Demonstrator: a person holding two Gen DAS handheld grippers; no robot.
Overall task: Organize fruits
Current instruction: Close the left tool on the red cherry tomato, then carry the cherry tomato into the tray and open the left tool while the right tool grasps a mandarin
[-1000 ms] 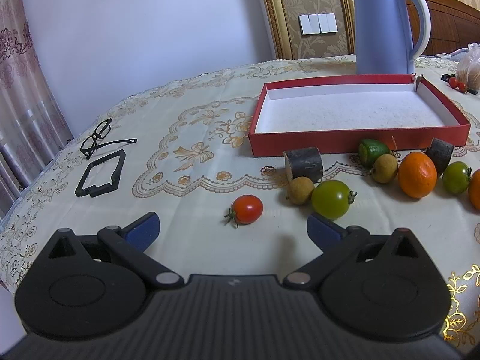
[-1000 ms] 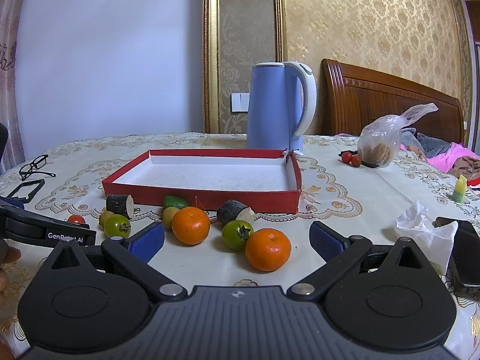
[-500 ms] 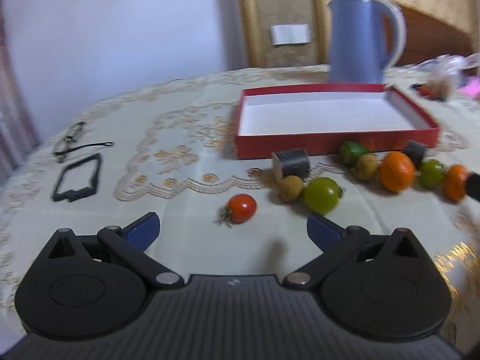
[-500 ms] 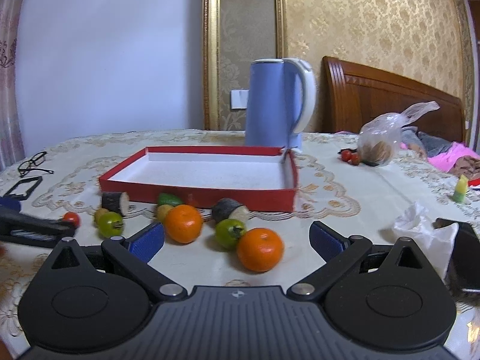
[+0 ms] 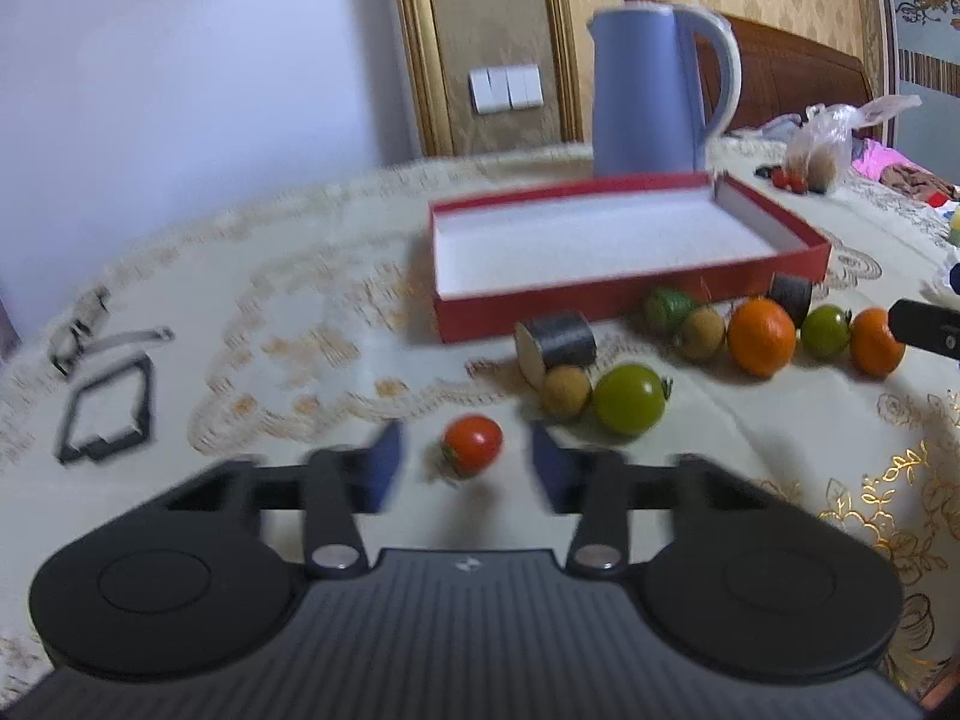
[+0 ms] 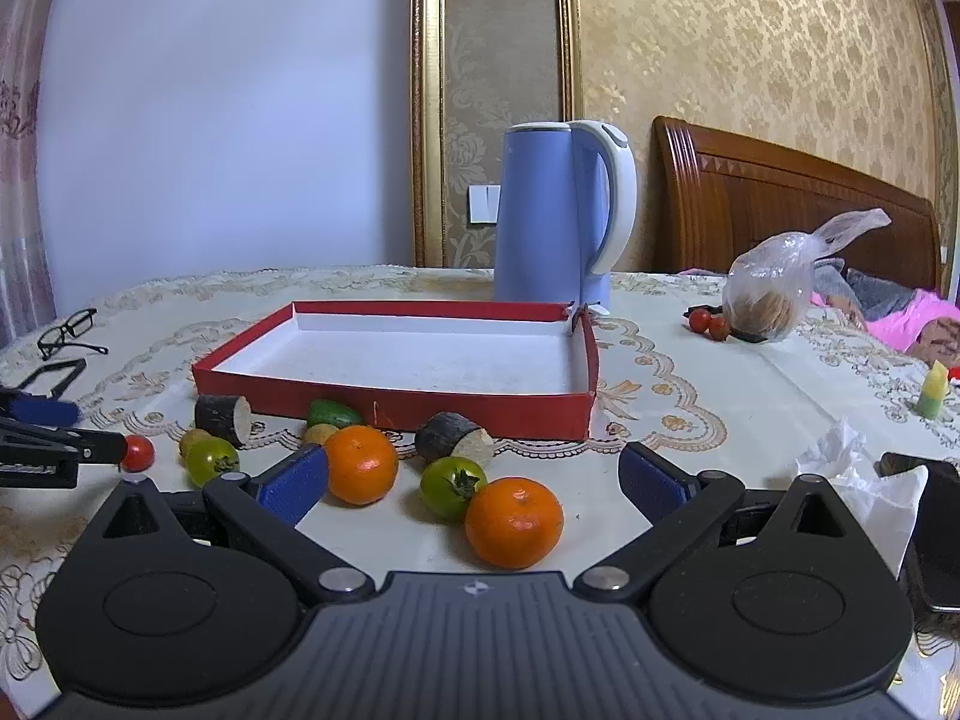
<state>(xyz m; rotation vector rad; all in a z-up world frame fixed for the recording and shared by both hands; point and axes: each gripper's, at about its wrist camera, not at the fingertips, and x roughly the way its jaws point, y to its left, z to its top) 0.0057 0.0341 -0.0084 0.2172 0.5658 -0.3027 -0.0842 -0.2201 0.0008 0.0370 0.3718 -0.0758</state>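
The red box (image 6: 396, 402) lies empty at twelve o'clock on the table (image 6: 690, 468), so the fruit strung along its near wall has yet to go in. The right gripper (image 6: 474, 480) hangs with jaws wide and nothing between them over an orange (image 6: 514, 522) at six o'clock, probably awaiting its turn. The left gripper (image 5: 465, 465) has just been closing around the small red tomato (image 5: 472, 444) at nine o'clock; a gap shows either side, so no grip yet.

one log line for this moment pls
phase: grasp | left gripper: jaws just closing around red cherry tomato, pads not touching yet | right gripper: open, empty | red tray: empty
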